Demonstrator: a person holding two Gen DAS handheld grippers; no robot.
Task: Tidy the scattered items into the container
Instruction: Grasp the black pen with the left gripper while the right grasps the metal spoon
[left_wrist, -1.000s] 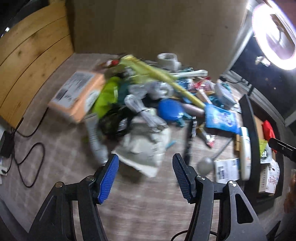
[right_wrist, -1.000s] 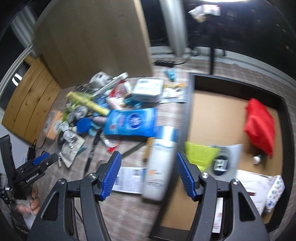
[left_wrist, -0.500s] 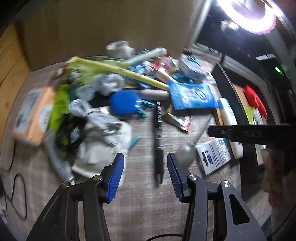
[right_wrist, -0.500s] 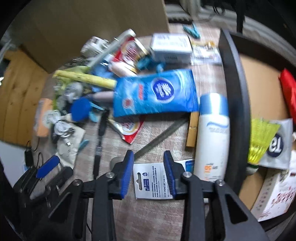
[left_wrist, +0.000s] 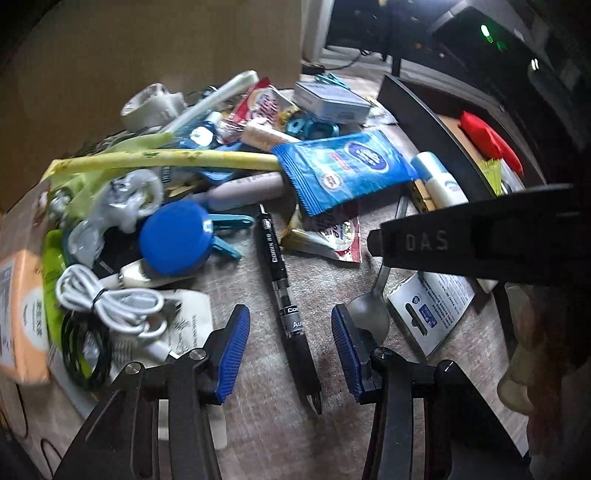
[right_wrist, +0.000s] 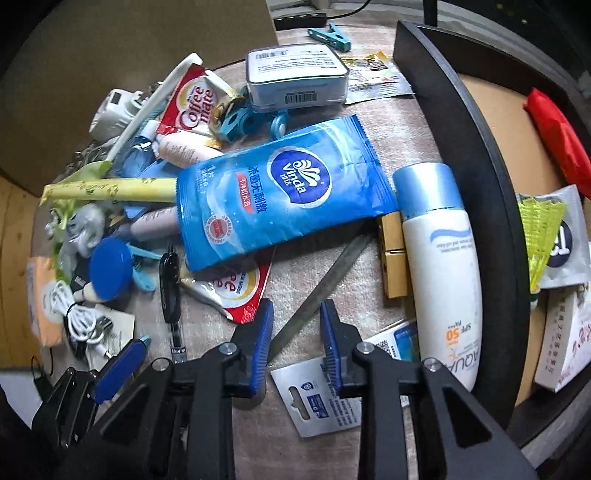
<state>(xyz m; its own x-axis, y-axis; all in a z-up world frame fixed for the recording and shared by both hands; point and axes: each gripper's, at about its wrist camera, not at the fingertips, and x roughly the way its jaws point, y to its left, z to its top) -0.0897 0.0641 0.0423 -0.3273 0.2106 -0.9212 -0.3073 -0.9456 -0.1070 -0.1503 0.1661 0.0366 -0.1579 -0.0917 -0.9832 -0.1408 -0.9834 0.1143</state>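
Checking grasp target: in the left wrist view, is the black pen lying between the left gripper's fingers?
Yes. The black pen lies on the table between the left gripper pads, untouched.

**Gripper hardware, both hands**

Left gripper (left_wrist: 290, 350): black angular frame, two fingers faced with ribbed blue pads (left_wrist: 233, 356), silver round-head screws at the finger pivots. Right gripper (right_wrist: 296, 341): same build, black linkage arms, blue ribbed pads (right_wrist: 263, 343), silver screws on each joint. Seen from the left wrist, the right gripper's black body carries embossed lettering "DAS".
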